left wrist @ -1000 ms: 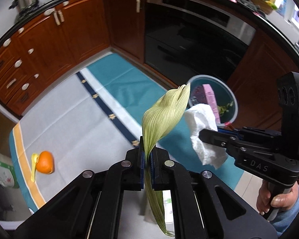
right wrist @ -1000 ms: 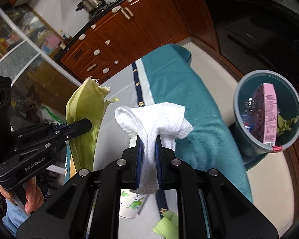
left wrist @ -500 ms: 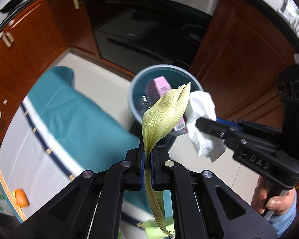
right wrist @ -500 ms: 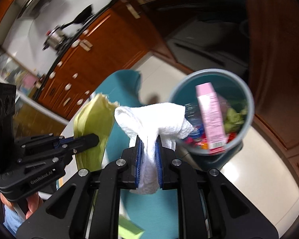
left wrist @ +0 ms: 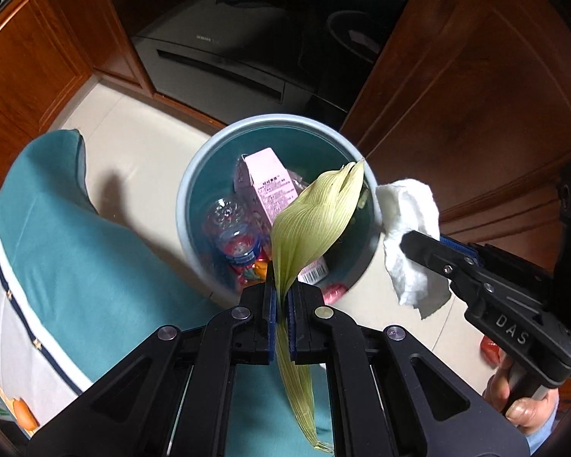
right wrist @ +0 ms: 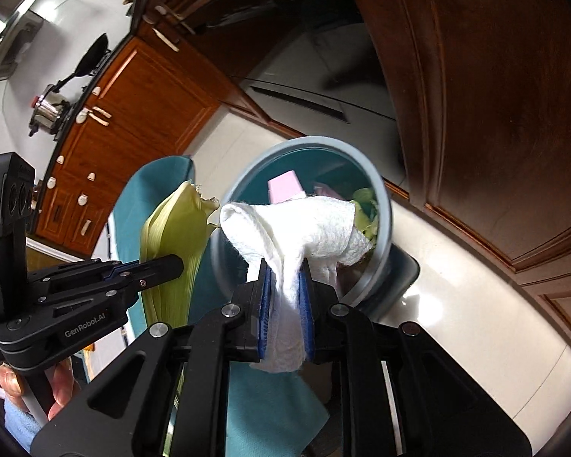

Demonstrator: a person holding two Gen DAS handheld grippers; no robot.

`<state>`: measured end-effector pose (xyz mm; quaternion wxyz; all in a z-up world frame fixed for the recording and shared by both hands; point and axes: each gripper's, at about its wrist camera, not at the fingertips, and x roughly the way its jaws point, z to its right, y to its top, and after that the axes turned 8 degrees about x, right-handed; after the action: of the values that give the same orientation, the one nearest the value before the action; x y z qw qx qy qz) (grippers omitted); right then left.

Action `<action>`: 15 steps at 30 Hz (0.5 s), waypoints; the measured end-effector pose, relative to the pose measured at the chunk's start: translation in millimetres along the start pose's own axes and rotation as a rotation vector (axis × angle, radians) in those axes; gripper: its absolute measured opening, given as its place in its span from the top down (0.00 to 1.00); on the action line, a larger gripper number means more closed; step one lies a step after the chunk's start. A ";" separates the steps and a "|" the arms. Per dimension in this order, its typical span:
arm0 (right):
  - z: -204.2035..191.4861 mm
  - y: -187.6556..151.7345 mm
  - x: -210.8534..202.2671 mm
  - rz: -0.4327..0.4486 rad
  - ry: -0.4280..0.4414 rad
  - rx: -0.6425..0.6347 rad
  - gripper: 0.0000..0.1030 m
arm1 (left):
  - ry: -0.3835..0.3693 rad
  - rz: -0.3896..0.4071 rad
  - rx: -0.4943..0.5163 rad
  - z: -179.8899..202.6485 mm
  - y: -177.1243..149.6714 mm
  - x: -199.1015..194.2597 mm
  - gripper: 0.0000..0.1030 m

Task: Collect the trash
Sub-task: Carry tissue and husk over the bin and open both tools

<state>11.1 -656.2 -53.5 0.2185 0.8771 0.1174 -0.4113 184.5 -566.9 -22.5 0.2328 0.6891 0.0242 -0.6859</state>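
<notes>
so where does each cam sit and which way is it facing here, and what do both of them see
Left wrist: sits behind the left gripper, looking steeply down into the trash bin; its fingers pinch a corn husk, and the right gripper and a hand show at right.
Right wrist: sits behind the right gripper, tilted down toward the bin; its fingers grip a paper towel, with the left gripper and a hand at left.
Shared: bin, husk, towel, both grippers, teal cloth.
</notes>
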 end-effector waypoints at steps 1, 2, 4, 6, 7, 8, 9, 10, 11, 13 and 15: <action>2.4 2.7 3.4 -0.004 -0.005 0.001 0.86 | -0.001 -0.007 -0.013 -2.8 4.8 6.5 0.95; 4.6 6.0 7.5 -0.010 -0.011 0.002 0.86 | -0.003 -0.013 -0.026 -5.3 8.7 10.9 0.95; 8.1 12.0 17.4 -0.024 -0.021 0.008 0.86 | -0.016 -0.025 -0.066 -15.1 17.1 21.5 0.95; 9.4 17.8 27.5 -0.039 -0.026 0.015 0.86 | -0.025 -0.034 -0.098 -24.9 24.7 30.2 0.95; 10.7 21.9 34.3 -0.050 -0.027 0.019 0.86 | -0.026 -0.040 -0.115 -31.4 27.4 35.9 0.95; 11.3 24.6 39.1 -0.057 -0.029 0.022 0.86 | -0.024 -0.045 -0.122 -35.1 29.4 40.2 0.95; 12.5 28.3 46.3 -0.067 -0.034 0.026 0.86 | -0.020 -0.051 -0.127 -38.7 30.4 45.0 0.95; 12.2 30.3 50.7 -0.072 -0.038 0.027 0.86 | -0.017 -0.060 -0.130 -42.6 30.8 51.6 0.95; 12.2 32.3 55.0 -0.077 -0.041 0.030 0.86 | -0.014 -0.073 -0.136 -46.7 30.0 58.8 0.95; 13.7 37.1 65.4 -0.089 -0.050 0.036 0.86 | -0.016 -0.105 -0.144 -52.6 29.1 74.2 0.95; 14.5 40.8 73.7 -0.096 -0.059 0.040 0.86 | -0.021 -0.132 -0.146 -55.3 28.6 86.5 0.95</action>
<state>63.9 -697.0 -107.0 0.1843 0.8622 0.1449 -0.4491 251.3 -597.5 -99.7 0.2370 0.6601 0.1171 -0.7032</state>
